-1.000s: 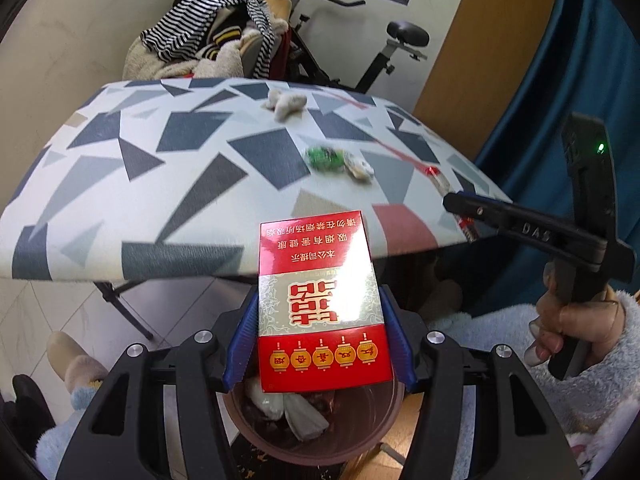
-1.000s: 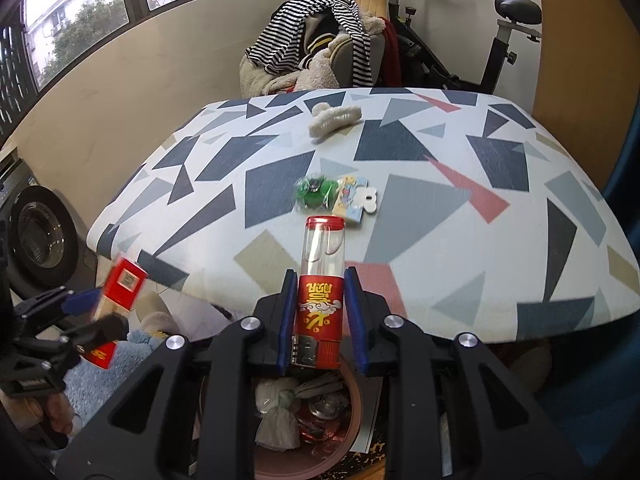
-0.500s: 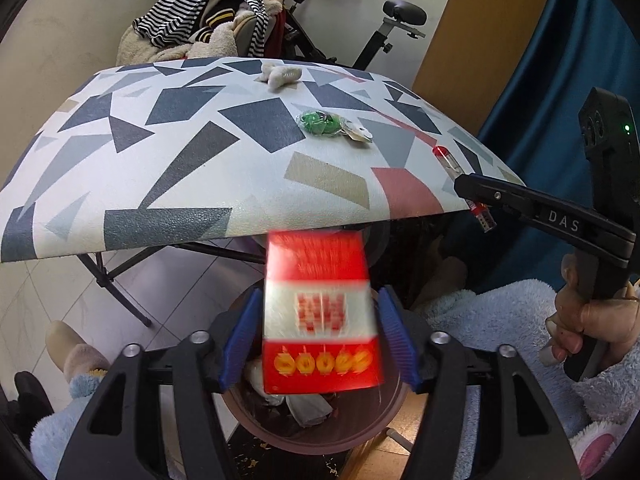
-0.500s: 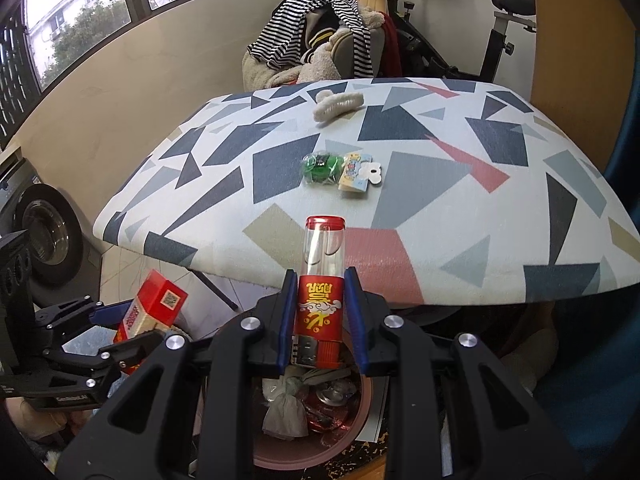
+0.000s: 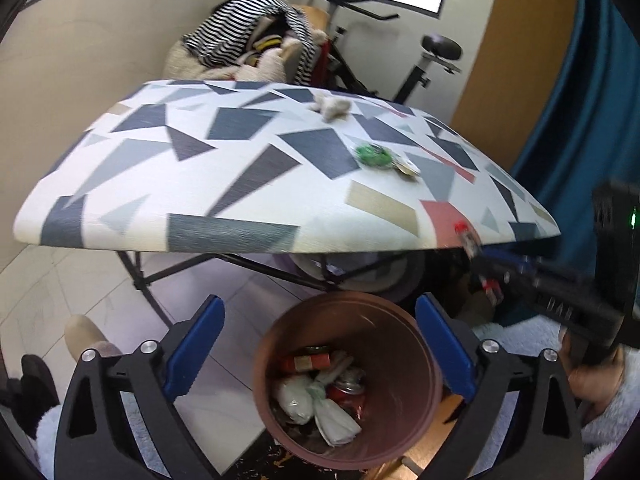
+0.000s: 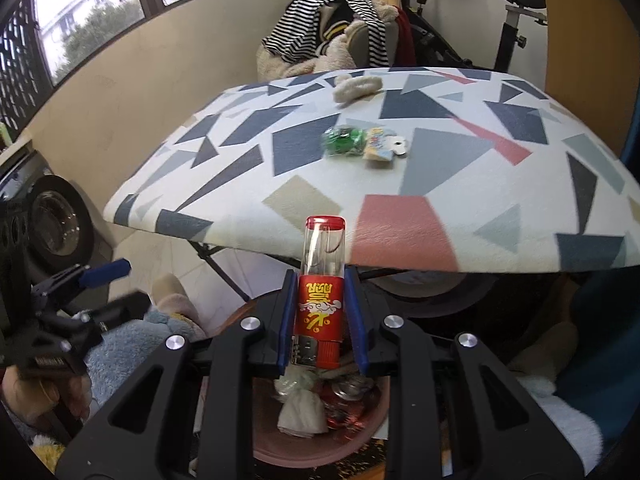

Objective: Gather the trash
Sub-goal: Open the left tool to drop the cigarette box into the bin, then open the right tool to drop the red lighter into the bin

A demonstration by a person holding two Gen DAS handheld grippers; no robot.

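The left gripper (image 5: 318, 350) hangs over the round brown plastic bin (image 5: 424, 364) with nothing between its blue pads; its jaws have just been opening and now stand wide. Inside the bin a red and white box (image 5: 306, 362) lies on crumpled white tissue beside a crushed red can. The risk on this side is small: swinging back toward the counter (image 5: 120, 220), the spread fingers could catch the bin rim and tip it.

To the right, the right gripper (image 6: 320, 320) is clamped on a slim red lighter with a clear cap (image 6: 322, 292), held above the near part of the bin with its capped end pointing toward the counter edge. Let go from there, the lighter would probably drop in, but it could strike the rim and bounce to the floor.

Left on the patterned counter top are a green crinkled wrapper (image 6: 343, 141), a small printed packet (image 6: 380, 150) touching it, and a cream fuzzy lump (image 6: 356, 86) farther back.
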